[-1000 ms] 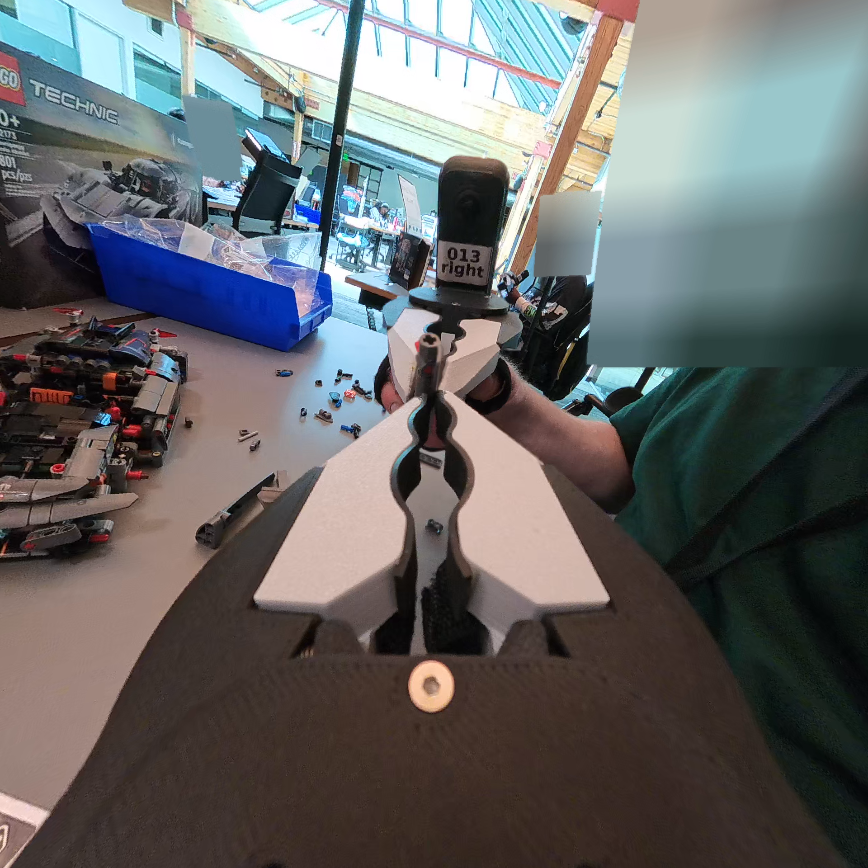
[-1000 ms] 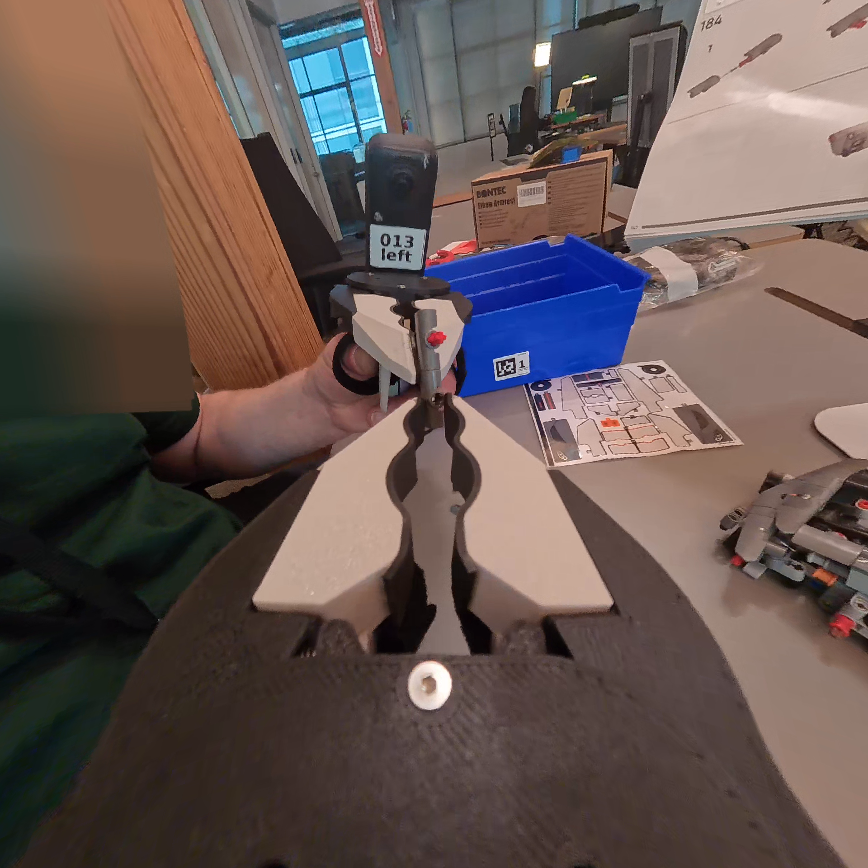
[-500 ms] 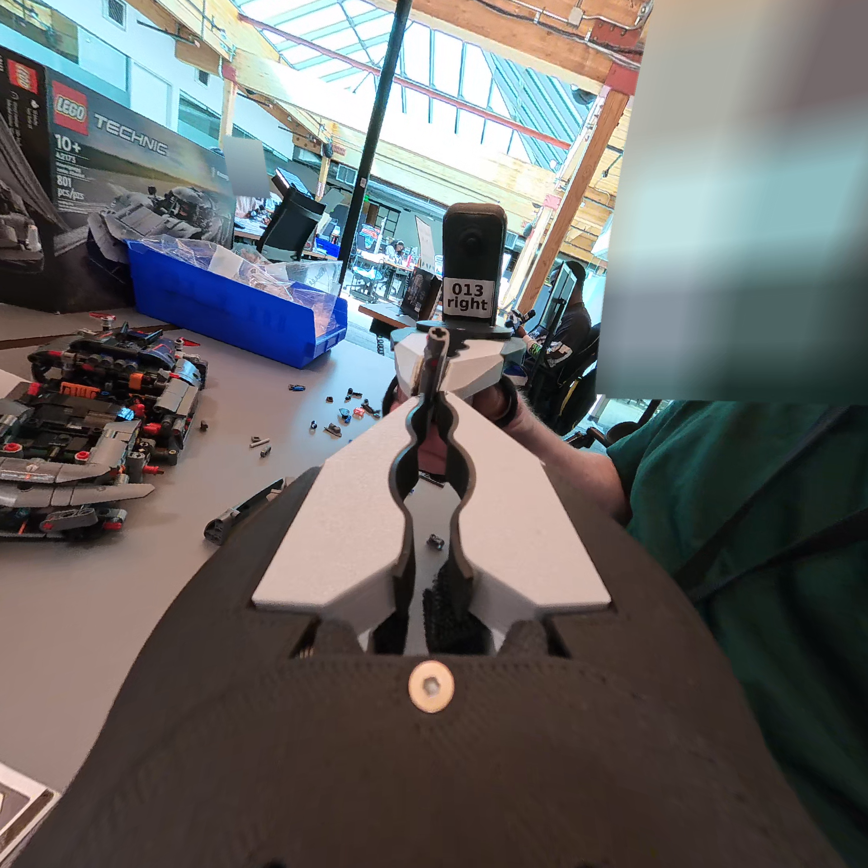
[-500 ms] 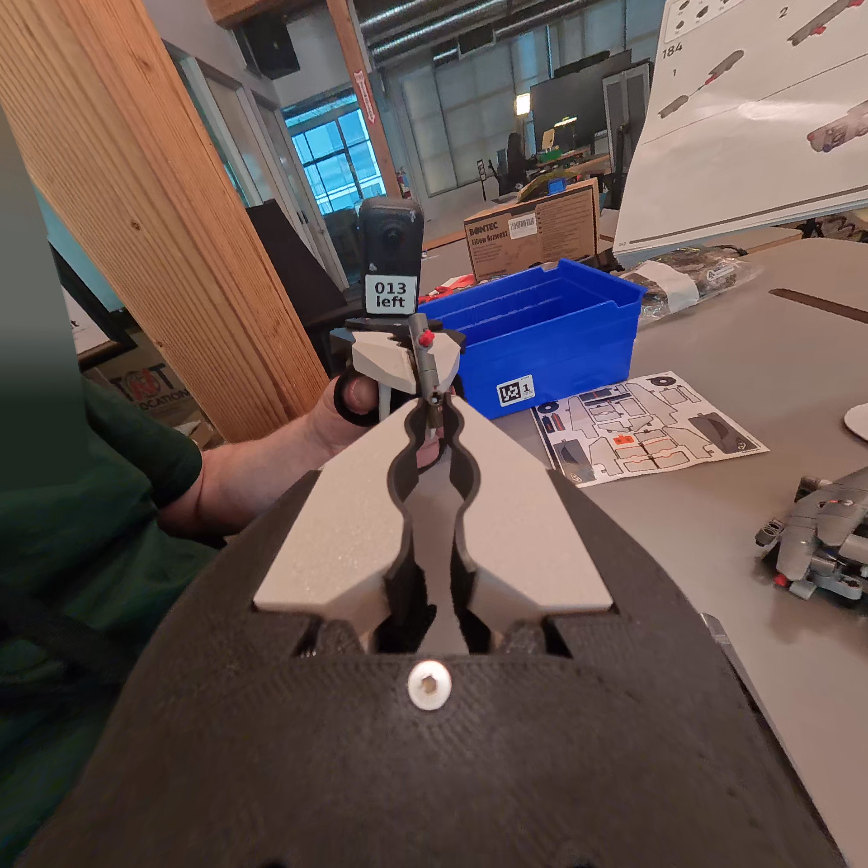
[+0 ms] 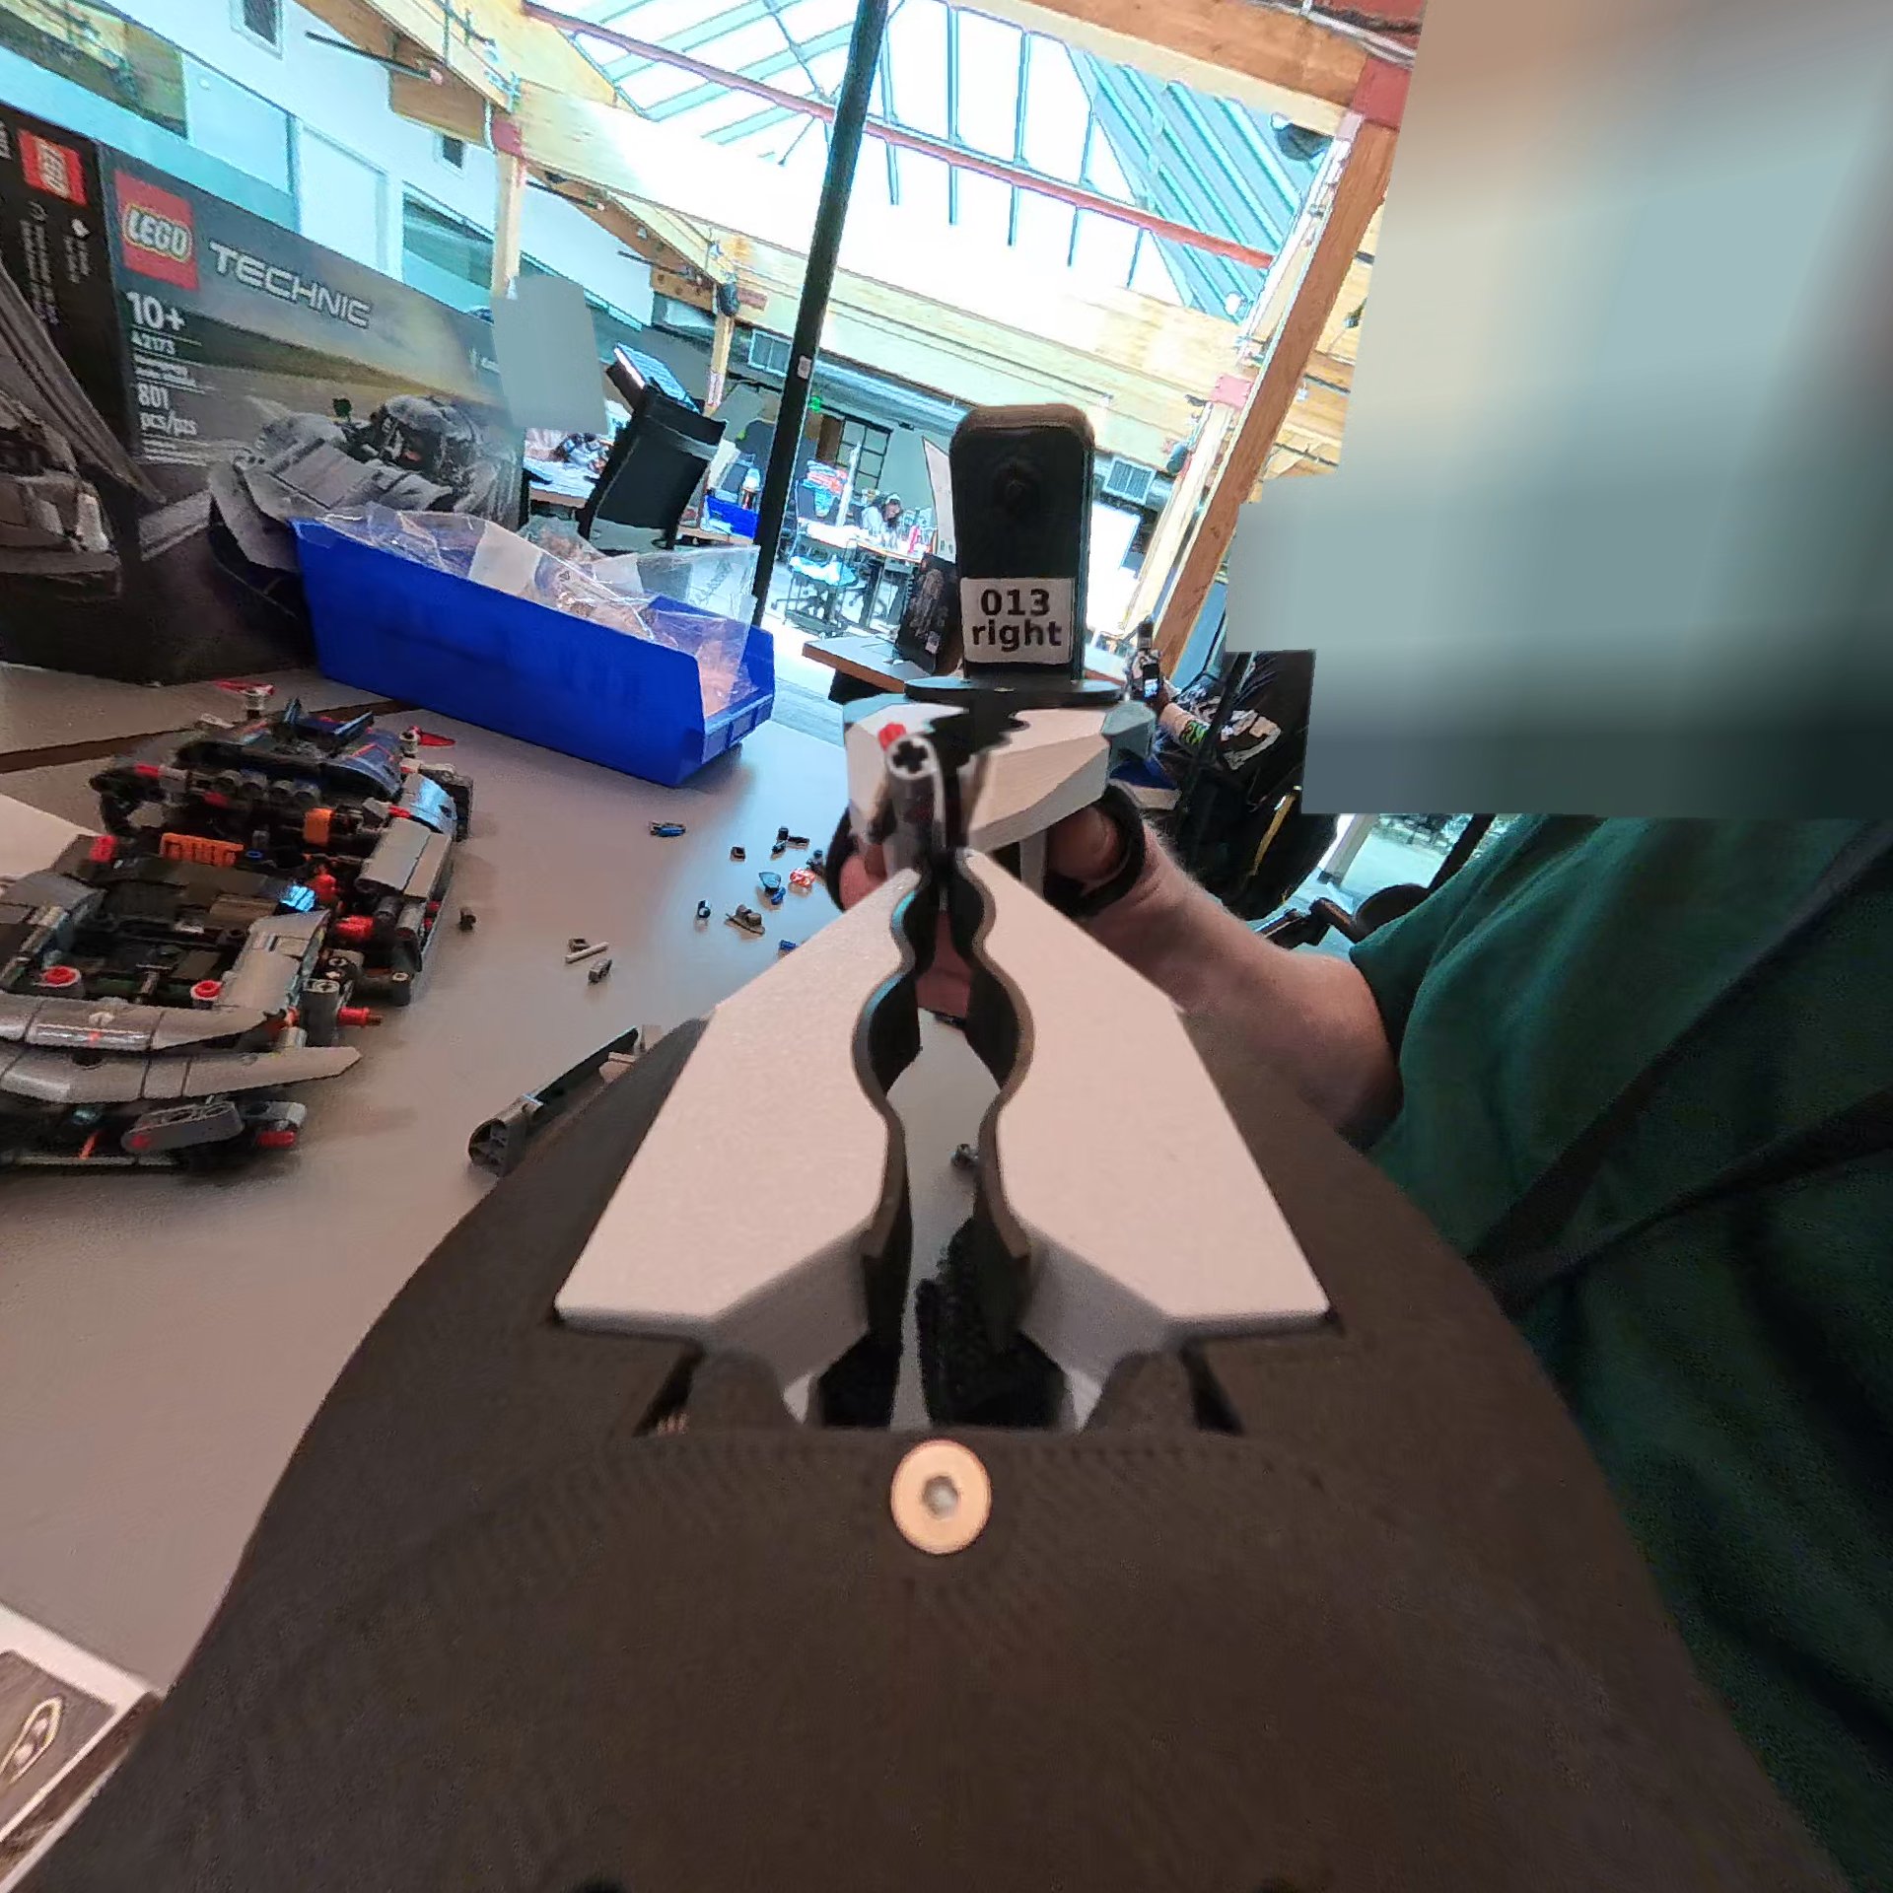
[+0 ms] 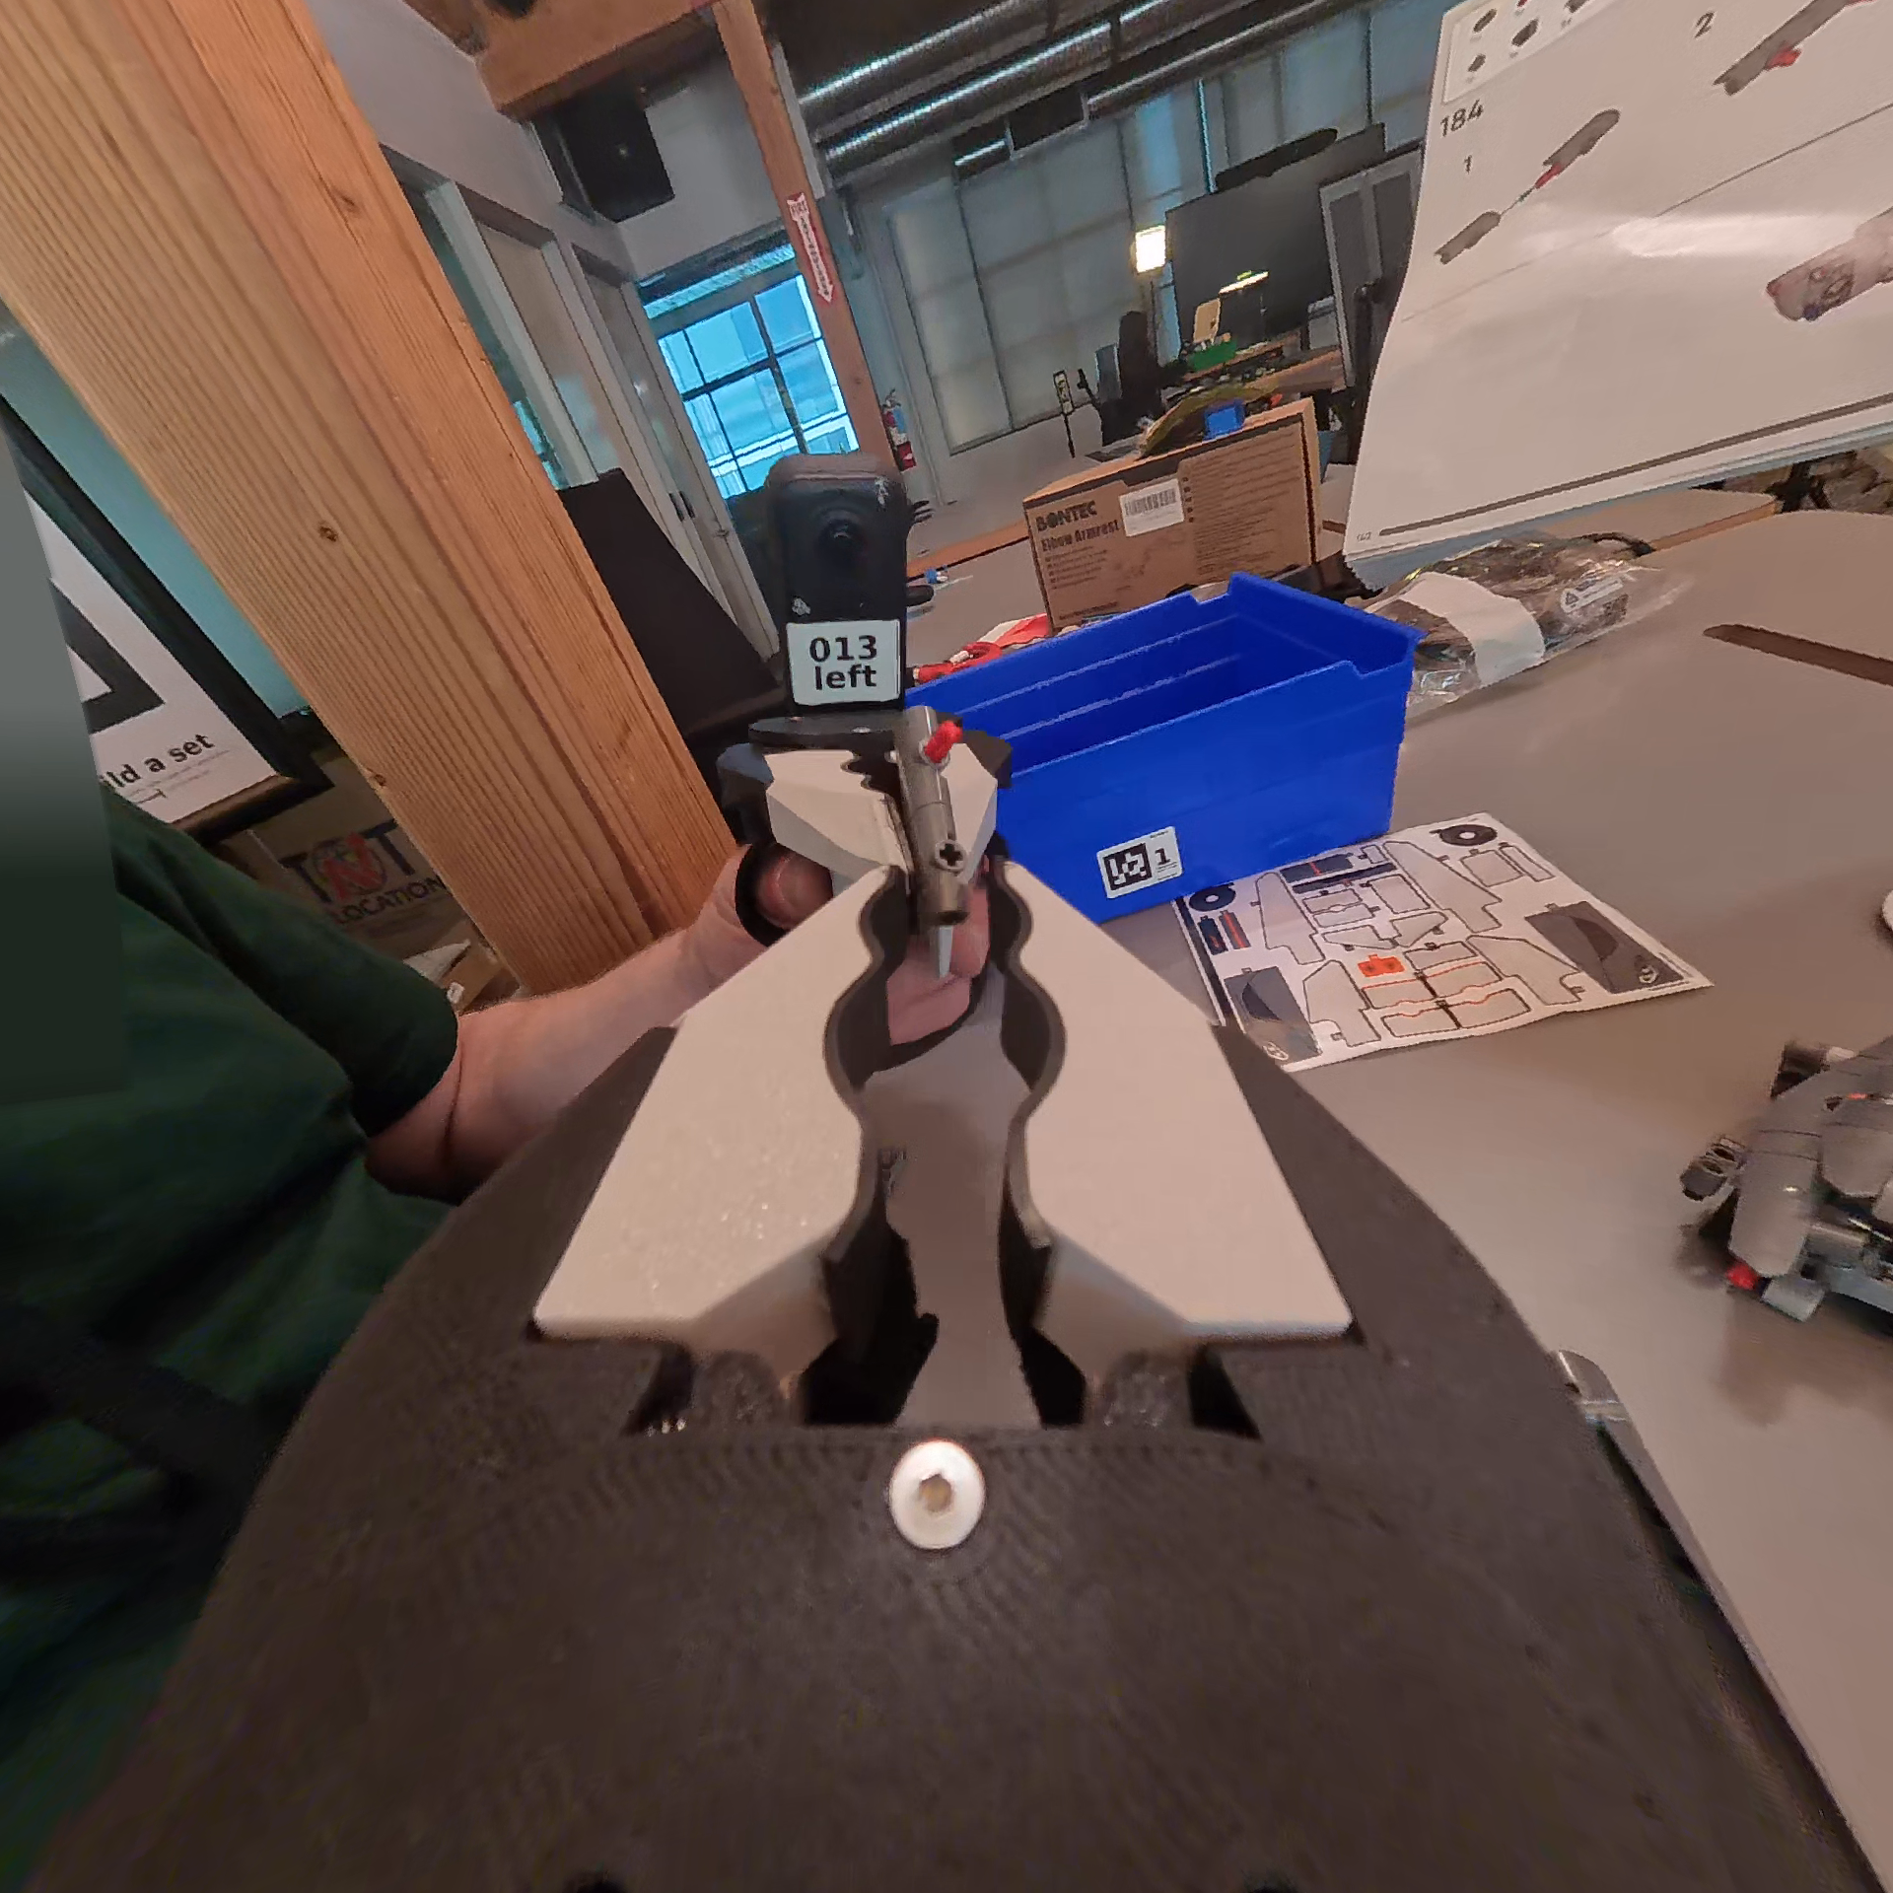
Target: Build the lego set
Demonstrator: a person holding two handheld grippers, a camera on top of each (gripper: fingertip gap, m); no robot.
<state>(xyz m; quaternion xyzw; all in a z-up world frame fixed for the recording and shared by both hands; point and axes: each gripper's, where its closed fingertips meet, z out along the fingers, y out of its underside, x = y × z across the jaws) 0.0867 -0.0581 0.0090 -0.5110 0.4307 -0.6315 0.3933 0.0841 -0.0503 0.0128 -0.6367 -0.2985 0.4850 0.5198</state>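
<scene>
Left tongs [image 5: 937, 871] and right tongs [image 6: 937, 901] both clamped one grey rod piece [image 6: 934, 830] above the surface [image 6: 1639, 819], apparently bracing it for mating.

Open-plan workshop hall: timber posts [image 6: 338, 492], skylight roof [image 5: 922, 113], distant desks [image 5: 860, 553], grey worktable [image 6: 1639, 819].

The partly built grey and black lego car [image 5: 215, 953] sat on the grey tabletop [image 5: 307, 1280], left of the left tool [image 5: 940, 891]. Behind it stood a blue plastic bin [image 5: 533, 666], with small loose lego pieces [image 5: 758, 881] scattered between. The right tool [image 6: 942, 901] faced a printed paper sticker sheet [image 6: 1434, 942] lying before another blue plastic bin [image 6: 1209, 738].
</scene>
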